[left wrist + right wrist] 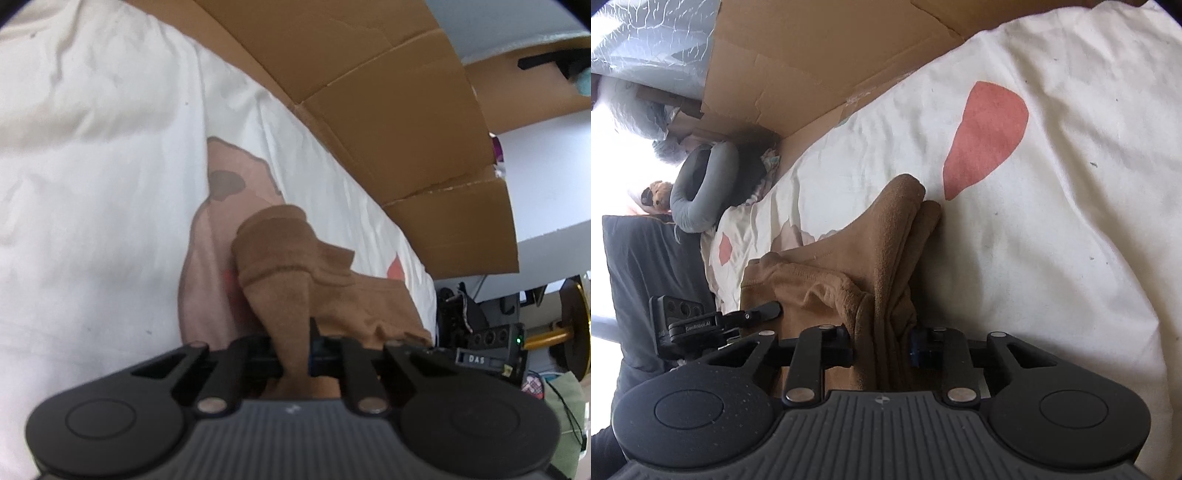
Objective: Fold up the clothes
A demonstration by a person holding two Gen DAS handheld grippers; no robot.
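Each camera sits just behind its own gripper, tilted down at the bed (110, 184) from very close. The left one faces along the cardboard (388, 110) wall; the right one looks the other way. Both share the brown garment (849, 266) and the white sheet.

the garment (857, 258) lies on the bed sheet (1052, 240), with flattened cardboard (812, 55) standing along the bed's far edge behind it. a neck pillow (701, 184) rests at the bed's far left end in the right wrist view, and the left hand-held gripper (764, 312) sits at the garment's left edge.
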